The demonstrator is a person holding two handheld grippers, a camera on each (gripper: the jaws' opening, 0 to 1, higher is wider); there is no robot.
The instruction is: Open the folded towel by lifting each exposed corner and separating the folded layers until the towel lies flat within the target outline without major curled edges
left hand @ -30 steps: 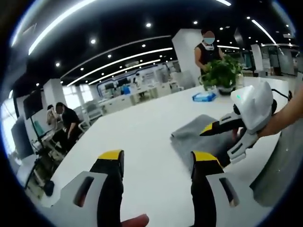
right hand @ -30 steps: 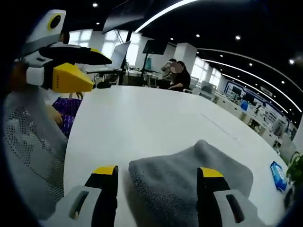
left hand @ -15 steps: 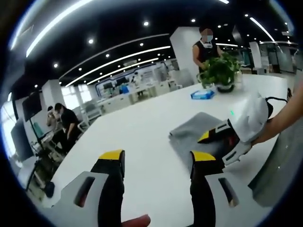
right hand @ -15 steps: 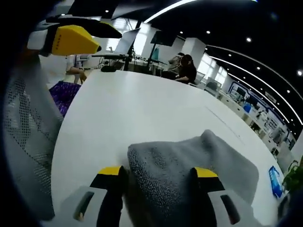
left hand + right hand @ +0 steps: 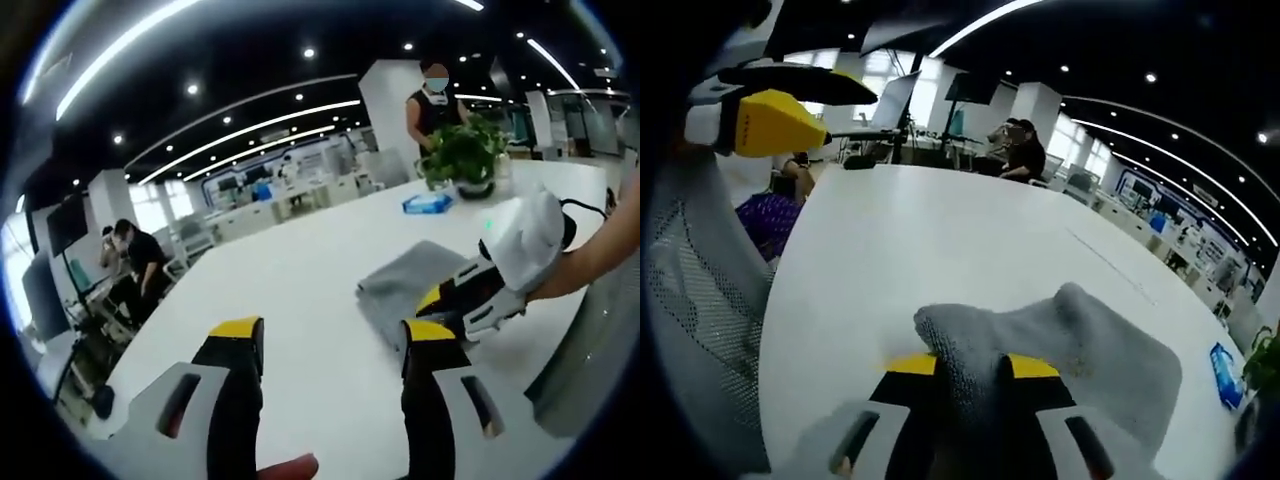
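Right tongs [image 5: 973, 366] were clenched on the near corner of the grey towel [image 5: 1080, 350], cloth bunched up between the yellow tips. Left tongs [image 5: 334, 330] hung released above the table [image 5: 290, 290], holding nothing, with the towel at 2 o'clock of them.

Risks as I judged them: the pinch looked thick, so I might have had more than one layer, and a lift would then have carried the whole fold instead of peeling it. With the left tongs off the cloth nothing pinned the far side, so a pull could have dragged the towel across the smooth top, possibly out of the outline. I could not make out any outline.

Table: white, glossy, broad. At 1 o'clock in the left gripper view, a potted plant [image 5: 462, 155] and a blue packet [image 5: 428, 202] stood well apart from the towel. Room: open office, ceiling light strips, people seated at 9 o'clock, one person standing behind the plant.
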